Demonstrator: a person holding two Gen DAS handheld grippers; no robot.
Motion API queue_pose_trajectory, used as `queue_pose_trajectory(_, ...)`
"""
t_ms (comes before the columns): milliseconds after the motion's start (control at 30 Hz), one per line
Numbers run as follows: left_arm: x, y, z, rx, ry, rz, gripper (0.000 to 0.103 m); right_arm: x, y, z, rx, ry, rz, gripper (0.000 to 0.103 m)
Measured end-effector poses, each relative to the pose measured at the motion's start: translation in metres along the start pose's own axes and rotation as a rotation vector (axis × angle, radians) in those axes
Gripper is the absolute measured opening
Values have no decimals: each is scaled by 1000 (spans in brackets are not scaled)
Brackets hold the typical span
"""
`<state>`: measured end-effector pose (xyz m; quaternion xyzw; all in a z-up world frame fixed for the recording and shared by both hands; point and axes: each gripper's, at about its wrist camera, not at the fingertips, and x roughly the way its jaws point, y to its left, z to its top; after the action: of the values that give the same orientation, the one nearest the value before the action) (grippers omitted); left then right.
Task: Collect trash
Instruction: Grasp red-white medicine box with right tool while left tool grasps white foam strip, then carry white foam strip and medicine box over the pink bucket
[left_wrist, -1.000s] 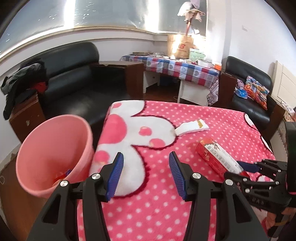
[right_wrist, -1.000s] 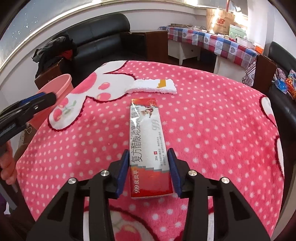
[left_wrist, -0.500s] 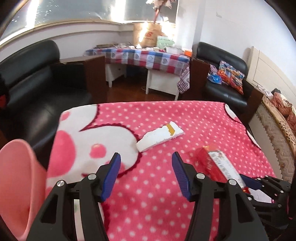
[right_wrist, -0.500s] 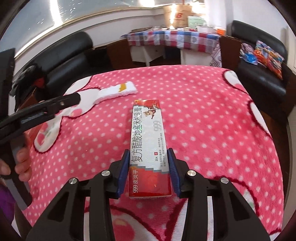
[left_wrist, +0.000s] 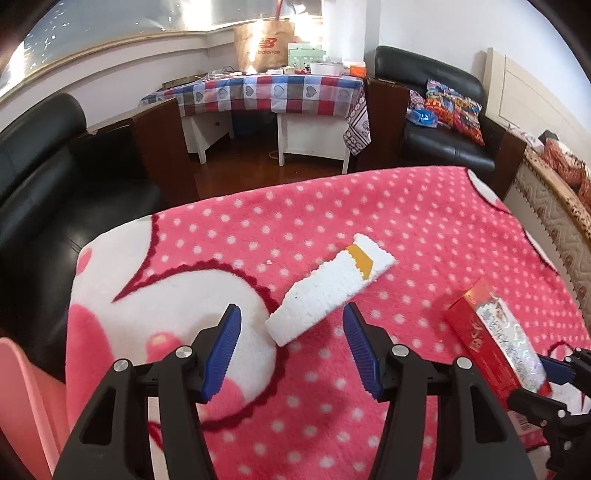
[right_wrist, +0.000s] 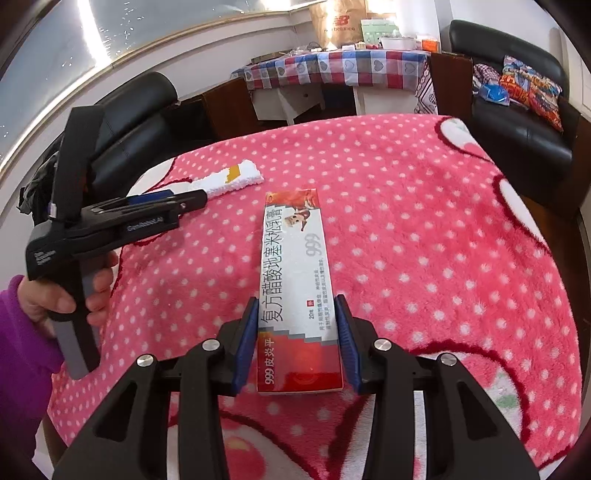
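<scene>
1. The step right now looks like reaching for the next bit of trash. The left gripper (left_wrist: 291, 350) is over the pink blanket (left_wrist: 406, 221) and points down at the white foam piece (left_wrist: 328, 291).
2. Its jaws are wide apart and hold nothing. The near end of the foam piece sits just ahead of the blue pads (left_wrist: 221, 350), in line with the gap (not yet between them, as far as I can tell).
3. The right gripper (right_wrist: 299, 339) is squeezed onto the red and silver box (right_wrist: 295, 273). Both pads press the sides of its near end, and the rest of the box sticks out in front over the blanket.
4. Next, I think the left gripper needs to go a little forward and down so the foam sits between the pads, then squeeze. The foam lies slanted, so a small turn of the wrist may help.
5. The foam piece is long, flat and bumpy white, with a strip of orange-brown tape near its far end. It looks light and crumbly, so a soft squeeze is best (a tiny crumb lies beside it already).
6. A pink bin (left_wrist: 22, 406) shows at the left edge of the left view, down beside the blanket. That is likely where the trash goes.
</scene>
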<state>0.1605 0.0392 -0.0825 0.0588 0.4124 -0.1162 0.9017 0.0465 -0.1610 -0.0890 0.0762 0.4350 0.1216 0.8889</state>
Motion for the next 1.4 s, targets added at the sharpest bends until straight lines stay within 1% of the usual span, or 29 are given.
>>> queue_pose_trajectory(67, 4, -1, 0, 6, 10, -2, 53, 0, 0, 0, -1, 0, -1, 41)
queue_pose_trajectory(133, 6, -3, 0, 16, 14, -9, 41, 0, 0, 0, 1, 1, 1, 41)
queue_pose_trajectory(200, 6, -5, 0, 23, 9, -5, 37, 0, 0, 0, 0, 1, 0, 41)
queue_pose_trajectory(233, 4, -6, -1, 28, 7, -4, 31, 0, 0, 0, 1, 1, 0, 41)
queue_pose_trajectory(267, 4, -6, -2, 30, 6, -2, 29, 0, 0, 0, 1, 2, 1, 41)
queue_pose_trajectory(400, -5, -9, -6, 23, -8, 9, 28, 1, -1, 0, 4, 3, 5, 41)
queue_pose_trajectory(500, -17, -9, -11, -5, -20, 10, 27, 1, -1, 0, 3, 4, 4, 41)
queue_pose_trajectory(567, -30, -10, -16, -30, -26, 9, 27, 1, -1, 0, 4, 3, 5, 41)
queue_pose_trajectory(700, -56, -12, -26, -61, -35, 30, 27, 1, -1, 0, 4, 4, 5, 41)
queue_pose_trajectory(900, -101, -13, -42, -120, -64, 80, 27, 1, -1, 0, 3, 3, 3, 41)
queue_pose_trajectory(1000, -124, -11, -55, -167, -85, 103, 27, 1, 1, 0, -3, 3, -3, 41)
queue_pose_trajectory(1167, -150, -13, -74, -196, -122, 190, 27, 1, 5, 0, -24, 3, -20, 41)
queue_pose_trajectory(1267, -165, -10, -86, -231, -139, 225, 27, -1, 9, 0, -41, -3, -29, 41)
queue_pose_trajectory(1400, -179, -5, -102, -266, -145, 263, 27, -8, 20, -3, -70, -38, -20, 41)
